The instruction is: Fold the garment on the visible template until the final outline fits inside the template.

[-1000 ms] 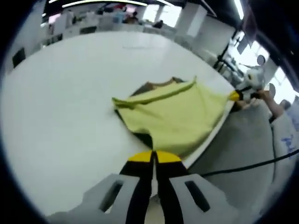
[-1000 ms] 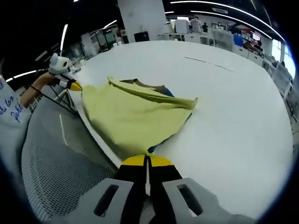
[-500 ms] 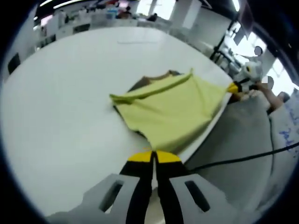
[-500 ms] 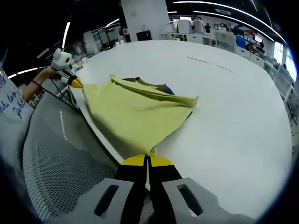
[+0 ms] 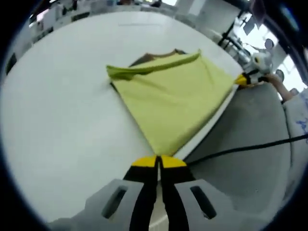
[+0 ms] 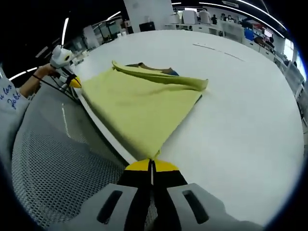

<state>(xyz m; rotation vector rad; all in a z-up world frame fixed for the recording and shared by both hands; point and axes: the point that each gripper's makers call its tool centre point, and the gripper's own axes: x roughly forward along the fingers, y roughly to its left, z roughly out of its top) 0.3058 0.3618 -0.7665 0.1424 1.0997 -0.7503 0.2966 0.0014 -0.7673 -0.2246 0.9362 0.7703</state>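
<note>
Flatter than a second ago, the yellow garment (image 5: 171, 103) now lies stretched over the brown template (image 5: 150, 57) at the white bench (image 5: 62, 120) edge. You hold a near corner clenched in each: left tongs (image 5: 158, 160), right tongs (image 6: 152, 165).

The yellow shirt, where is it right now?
In both gripper views the yellow shirt lies spread on the white table at its near edge, each near corner pinched by a gripper.
</note>
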